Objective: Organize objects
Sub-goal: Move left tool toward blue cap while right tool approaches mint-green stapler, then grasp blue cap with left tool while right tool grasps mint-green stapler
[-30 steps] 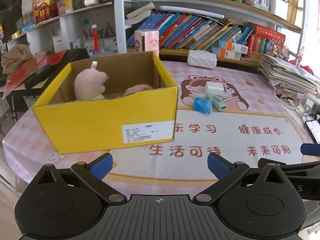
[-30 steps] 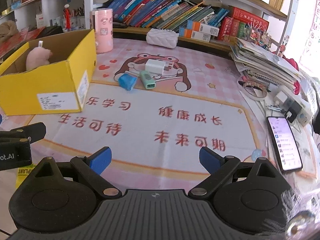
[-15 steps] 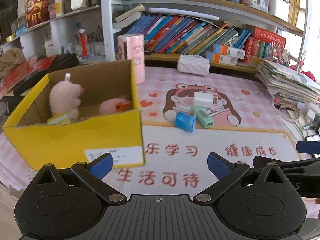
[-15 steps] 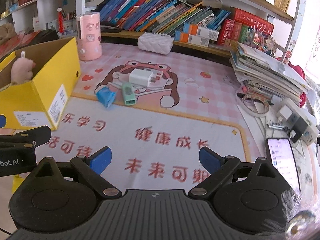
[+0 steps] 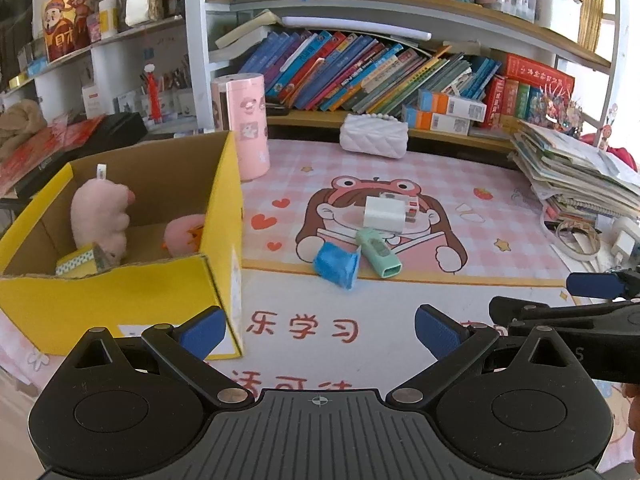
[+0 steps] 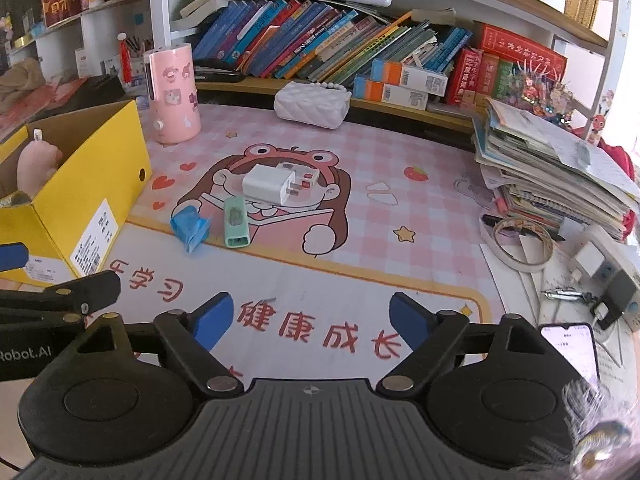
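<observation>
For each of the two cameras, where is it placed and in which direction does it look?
Left wrist: sits on the left gripper, looks forward and down over the pink cartoon table mat at the yellow cardboard box and bookshelf; its open blue-padded jaws show, plus the right gripper at the right edge.
Right wrist: sits on the right gripper, faces the same way; its empty, closing jaws show, the left gripper at the left edge.
Shared: the white charger block, mint green case, crumpled blue wrapper.
</observation>
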Available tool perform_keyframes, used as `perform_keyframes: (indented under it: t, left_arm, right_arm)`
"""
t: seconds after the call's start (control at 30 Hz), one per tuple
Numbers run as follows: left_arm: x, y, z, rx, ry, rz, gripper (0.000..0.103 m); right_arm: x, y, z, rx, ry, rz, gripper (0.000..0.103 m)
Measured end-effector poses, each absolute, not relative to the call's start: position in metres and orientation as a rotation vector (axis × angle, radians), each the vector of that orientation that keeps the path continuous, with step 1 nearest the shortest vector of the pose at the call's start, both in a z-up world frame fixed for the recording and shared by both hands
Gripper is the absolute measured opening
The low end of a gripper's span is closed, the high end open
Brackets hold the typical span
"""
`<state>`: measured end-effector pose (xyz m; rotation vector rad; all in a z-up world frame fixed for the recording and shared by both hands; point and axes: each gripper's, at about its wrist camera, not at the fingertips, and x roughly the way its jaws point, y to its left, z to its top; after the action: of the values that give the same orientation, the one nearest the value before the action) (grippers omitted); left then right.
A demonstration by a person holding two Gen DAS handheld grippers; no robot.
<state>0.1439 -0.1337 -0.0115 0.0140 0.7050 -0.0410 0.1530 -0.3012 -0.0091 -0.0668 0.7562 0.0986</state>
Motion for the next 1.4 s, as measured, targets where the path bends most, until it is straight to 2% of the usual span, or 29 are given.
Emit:
perform_keyframes:
  t: [0.3, 0.47, 0.5, 0.67, 1.17, 1.2, 1.27, 1.4]
  left_arm:
    - [0.161, -0.151, -0.017, 0.024, 0.726, -0.036, 0.098]
    - [0.179, -0.162, -0.025, 0.026, 0.749, -0.020, 0.073]
    - [0.184, -0.163, -0.027, 0.022, 0.752, -0.008, 0.071]
    - [0.208, -0.172, -0.034, 0.011, 0.722, 0.066, 0.063]
    - [0.276, -0.170, -0.073, -0.119, 0.795, 0.186, 0.058]
    - [0.278, -0.170, -0.076, -0.118, 0.804, 0.194, 0.057]
    - [0.282, -0.167, -0.083, -0.126, 0.832, 0.201, 0.046]
    - [0.277, -0.165, -0.082, -0.091, 0.820, 0.175, 0.039]
  right_arm:
    - [0.177, -0.319, -0.010, -0.015, 0.752, 0.148, 0.068]
    - [0.194, -0.326, -0.010, 0.004, 0.746, 0.157, 0.065]
    - [0.197, -0.327, -0.010, 0.008, 0.743, 0.157, 0.064]
    - [0.214, -0.332, -0.007, 0.014, 0.721, 0.146, 0.064]
    - [0.239, -0.338, -0.008, 0.006, 0.730, 0.164, 0.062]
    - [0.240, -0.337, -0.008, 0.005, 0.731, 0.165, 0.062]
    - [0.241, -0.338, -0.009, 0.004, 0.733, 0.167, 0.062]
    - [0.243, -0.337, -0.010, 0.005, 0.736, 0.178, 0.062]
